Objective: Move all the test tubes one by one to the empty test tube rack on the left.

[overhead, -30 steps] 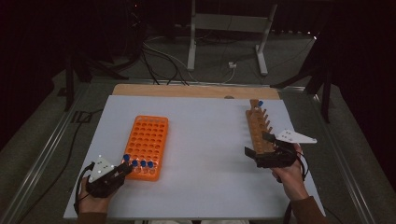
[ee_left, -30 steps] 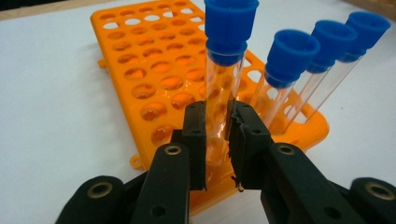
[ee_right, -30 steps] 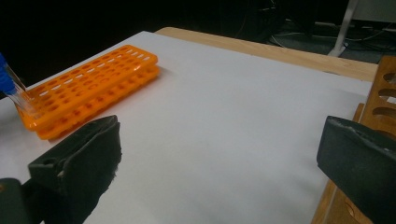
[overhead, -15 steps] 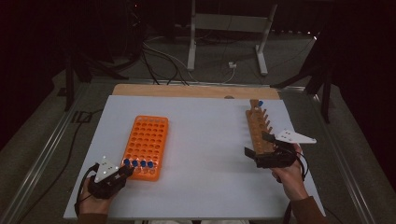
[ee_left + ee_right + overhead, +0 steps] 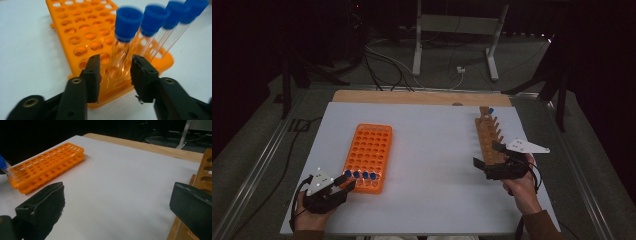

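Four blue-capped tubes (image 5: 125, 45) are standing in the near row of the orange rack (image 5: 369, 155), leaning a little in their holes, at the end of the rack closest to the person; the nearest tube is sitting between the jaws of the left gripper (image 5: 115, 72), whose jaws have just been opening, so that the pads are now standing a little apart from the glass on either side and are gripping nothing; in the high view the left gripper (image 5: 343, 184) is lying low at the rack's near left corner, held in the person's left hand (image 5: 312, 210); the orange rack is lying flat on the white table (image 5: 437, 165), on its left half, with most of its holes empty; well apart, on the right half, a wooden rack (image 5: 489, 135) is standing lengthwise, with one blue-capped tube (image 5: 490, 111) at its far end; the right gripper (image 5: 486, 156) is resting at the wooden rack's near end, in the person's right hand (image 5: 522, 185), its jaws spread wide with only bare table between them.
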A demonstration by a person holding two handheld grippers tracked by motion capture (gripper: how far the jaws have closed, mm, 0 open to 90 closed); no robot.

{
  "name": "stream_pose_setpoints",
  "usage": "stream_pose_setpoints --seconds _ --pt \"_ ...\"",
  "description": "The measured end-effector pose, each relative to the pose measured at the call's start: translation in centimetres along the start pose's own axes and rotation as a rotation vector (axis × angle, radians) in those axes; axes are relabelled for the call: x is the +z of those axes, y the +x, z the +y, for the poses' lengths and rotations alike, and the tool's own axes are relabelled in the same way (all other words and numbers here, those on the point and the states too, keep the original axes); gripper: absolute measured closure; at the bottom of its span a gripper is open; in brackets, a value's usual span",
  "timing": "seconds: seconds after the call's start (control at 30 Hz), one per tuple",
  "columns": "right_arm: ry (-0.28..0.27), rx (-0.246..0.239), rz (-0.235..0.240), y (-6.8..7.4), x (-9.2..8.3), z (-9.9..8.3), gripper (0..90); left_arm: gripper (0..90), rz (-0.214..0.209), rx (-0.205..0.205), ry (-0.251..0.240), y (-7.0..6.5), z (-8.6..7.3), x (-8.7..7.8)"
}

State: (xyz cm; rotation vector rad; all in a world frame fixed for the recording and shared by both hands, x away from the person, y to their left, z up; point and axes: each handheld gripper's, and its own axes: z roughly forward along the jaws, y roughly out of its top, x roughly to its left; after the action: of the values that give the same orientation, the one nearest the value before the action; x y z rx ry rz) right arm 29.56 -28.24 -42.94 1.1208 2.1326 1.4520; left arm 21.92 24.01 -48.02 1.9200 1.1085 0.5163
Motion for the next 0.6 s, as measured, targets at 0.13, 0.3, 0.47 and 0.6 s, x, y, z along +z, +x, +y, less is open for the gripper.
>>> stream_pose_setpoints --seconds 0.13,0.3,0.47,0.6 --pt "-0.004 -0.001 0.001 -0.1 -0.1 0.1 0.0 48.7 -0.047 -0.028 -0.07 0.2 0.3 -0.8" --pt "-0.008 0.001 -0.001 -0.1 -0.1 0.2 0.0 39.0 -0.082 -0.021 -0.146 0.0 1.0 -1.3" --pt "-0.015 0.002 -0.003 -0.2 -0.2 0.4 0.0 27.2 -0.071 -0.007 -0.19 -0.5 2.1 -1.5" --pt "-0.021 -0.001 -0.006 -0.1 -0.3 0.6 0.0 16.5 -0.054 -0.004 -0.208 -0.7 3.0 -1.6"
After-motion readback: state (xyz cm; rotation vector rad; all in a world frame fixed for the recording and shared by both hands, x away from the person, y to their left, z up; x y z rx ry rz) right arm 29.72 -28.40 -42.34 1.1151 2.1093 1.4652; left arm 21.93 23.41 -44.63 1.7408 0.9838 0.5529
